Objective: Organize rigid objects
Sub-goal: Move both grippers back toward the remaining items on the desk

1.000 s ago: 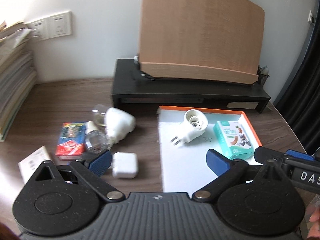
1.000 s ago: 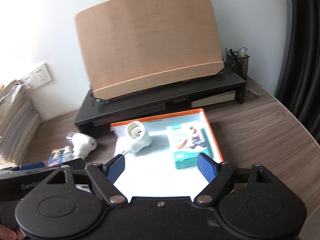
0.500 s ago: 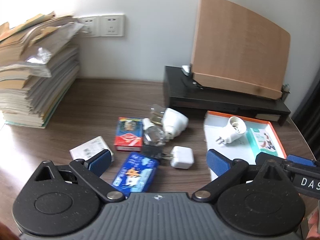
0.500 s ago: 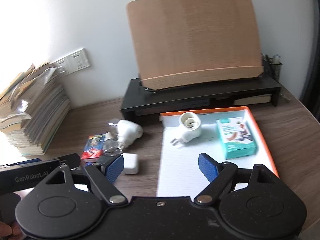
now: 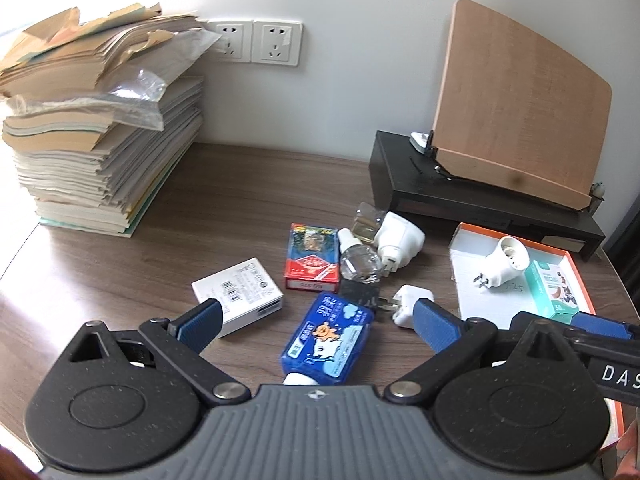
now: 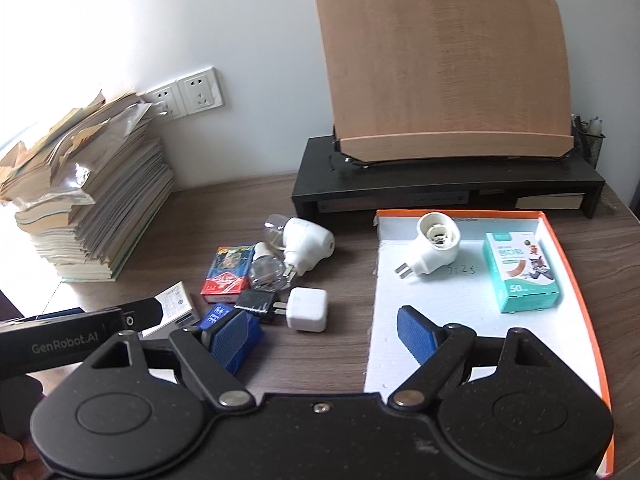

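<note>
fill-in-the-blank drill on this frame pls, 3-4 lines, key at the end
1. The teal box lies inside the ____-rimmed tray.
2. The left gripper hovers with its jaws ____ over the blue pack.
3. The white cube charger lies on the table, ____ the tray.
4. Besides the teal box, the tray holds a white ____.

Missing words: orange; open; outside; plug adapter
</note>
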`<state>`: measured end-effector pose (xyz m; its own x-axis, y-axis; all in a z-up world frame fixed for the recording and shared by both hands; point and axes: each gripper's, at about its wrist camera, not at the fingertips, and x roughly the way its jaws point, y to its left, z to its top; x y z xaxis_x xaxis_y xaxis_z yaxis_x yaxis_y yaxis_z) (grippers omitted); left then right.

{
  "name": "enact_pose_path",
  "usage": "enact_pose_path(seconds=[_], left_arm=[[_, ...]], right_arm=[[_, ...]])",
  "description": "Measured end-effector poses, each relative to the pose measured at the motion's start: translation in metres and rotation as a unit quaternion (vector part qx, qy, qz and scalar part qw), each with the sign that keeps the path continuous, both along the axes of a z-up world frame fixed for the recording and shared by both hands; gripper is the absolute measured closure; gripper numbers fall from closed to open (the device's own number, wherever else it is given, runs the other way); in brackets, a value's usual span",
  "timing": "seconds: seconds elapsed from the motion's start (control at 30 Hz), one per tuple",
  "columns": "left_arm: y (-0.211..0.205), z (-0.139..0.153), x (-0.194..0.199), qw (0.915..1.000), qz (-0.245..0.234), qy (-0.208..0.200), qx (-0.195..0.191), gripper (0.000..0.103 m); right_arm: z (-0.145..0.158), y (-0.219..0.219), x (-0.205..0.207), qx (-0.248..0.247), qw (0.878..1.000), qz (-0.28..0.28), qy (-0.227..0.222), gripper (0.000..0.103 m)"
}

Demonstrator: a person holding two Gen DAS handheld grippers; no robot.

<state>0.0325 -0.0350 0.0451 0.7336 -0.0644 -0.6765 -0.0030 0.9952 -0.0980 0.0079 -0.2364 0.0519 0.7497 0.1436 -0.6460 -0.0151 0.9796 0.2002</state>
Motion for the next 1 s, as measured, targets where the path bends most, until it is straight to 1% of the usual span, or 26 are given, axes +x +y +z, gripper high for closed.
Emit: enact_pose_path(seconds=[0.4, 0.6, 0.83, 1.0], left_arm=[[0.022, -0.013, 0.003, 0.9995, 0.023, 0.023, -0.003, 0.0], [0.031, -0.015, 0.007, 0.9991, 0.035, 0.026, -0.001, 0.0], [0.041, -0.022, 0.013, 0.9981, 0.048, 0.039, 0.0, 0.0], [0.047, -0.024, 0.016, 0.9979, 0.05, 0.042, -0.001, 0.0]], right_arm=[[-0.009, 0.011, 0.006, 0.004, 1.0, 0.019, 0.013, 0.006], [-0.014, 0.013, 0.011, 0.006, 1.0, 0.019, 0.021, 0.006], [-0.018, 0.016, 0.018, 0.006, 0.999, 0.021, 0.027, 0.006], [-0.022, 0.02, 0.022, 0.006, 0.999, 0.022, 0.033, 0.006]])
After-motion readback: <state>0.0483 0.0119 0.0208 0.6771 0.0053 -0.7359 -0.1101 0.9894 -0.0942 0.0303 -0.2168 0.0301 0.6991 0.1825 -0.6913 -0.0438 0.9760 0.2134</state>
